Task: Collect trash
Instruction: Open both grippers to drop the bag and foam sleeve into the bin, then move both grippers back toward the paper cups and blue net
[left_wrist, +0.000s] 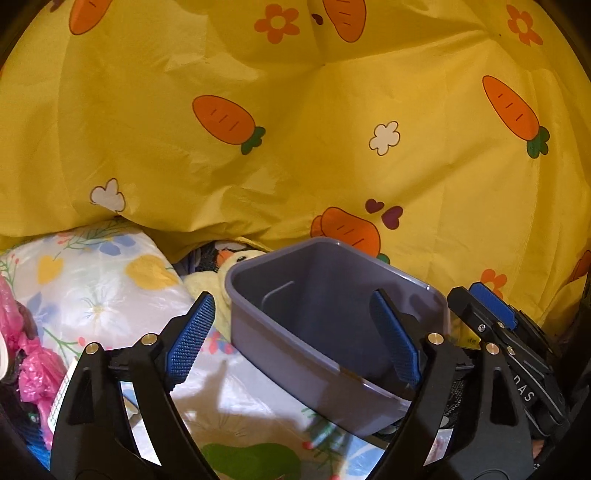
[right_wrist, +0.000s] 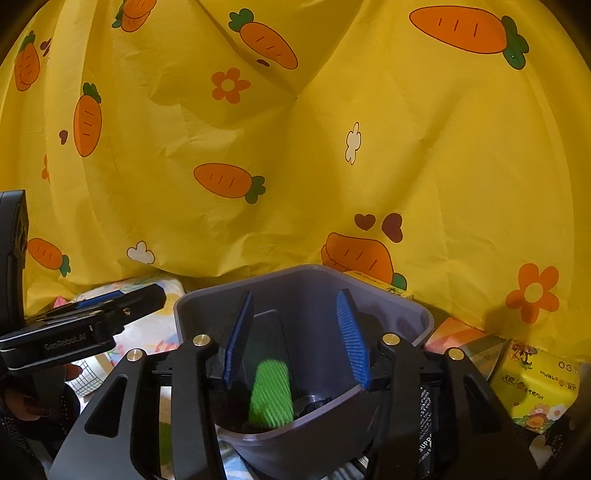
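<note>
"GenRobot.AI" on left gripper (right_wrist: 85, 325) body, "Plus" on yellow tissue pack (right_wrist: 539, 384). Both jaws spread, gripping nothing — right gripper (right_wrist: 295, 343) over grey bin (right_wrist: 413, 317), green trash (right_wrist: 271, 395) inside, below right jaws; left straddles bin rim.

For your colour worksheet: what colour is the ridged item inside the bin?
Bright green; right wrist view shows it best.

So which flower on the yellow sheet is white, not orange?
In the right wrist view, the small white flower on the yellow sheet, right of centre. The other flowers near it have orange petals.
</note>
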